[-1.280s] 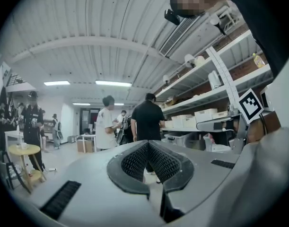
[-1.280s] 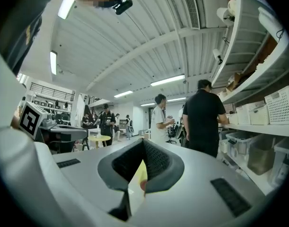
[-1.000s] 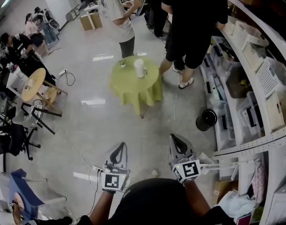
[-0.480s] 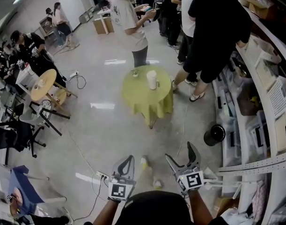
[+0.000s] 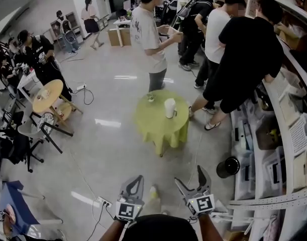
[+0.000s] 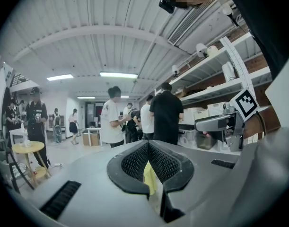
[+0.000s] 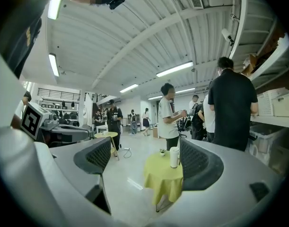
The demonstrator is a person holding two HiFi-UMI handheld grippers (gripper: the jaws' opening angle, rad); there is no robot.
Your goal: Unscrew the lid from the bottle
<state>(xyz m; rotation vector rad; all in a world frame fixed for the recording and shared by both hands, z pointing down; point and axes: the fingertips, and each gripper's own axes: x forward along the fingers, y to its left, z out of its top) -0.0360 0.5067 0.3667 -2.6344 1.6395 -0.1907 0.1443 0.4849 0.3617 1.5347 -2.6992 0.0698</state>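
Note:
A white bottle (image 5: 170,108) with its lid on stands upright on a small round table under a green cloth (image 5: 158,122), a few steps ahead of me. In the right gripper view the bottle (image 7: 174,157) shows far off, by the right jaw. Both grippers are held level and low in front of me, well short of the table. My left gripper (image 5: 133,182) is shut with nothing in it; its pads (image 6: 135,162) meet. My right gripper (image 5: 192,178) is open; its jaws have just been opening and nothing is between them.
A tiny potted plant (image 5: 151,98) shares the green table. People stand just beyond it: one in a white shirt (image 5: 152,39), one in black (image 5: 241,59). Shelving (image 5: 289,119) lines the right, with a black bin (image 5: 227,167) beside it. A round wooden table (image 5: 47,95) and chairs stand left.
Both grippers have moved forward toward the green table. The right gripper's jaws have gone from shut to wide open. The left stayed shut.

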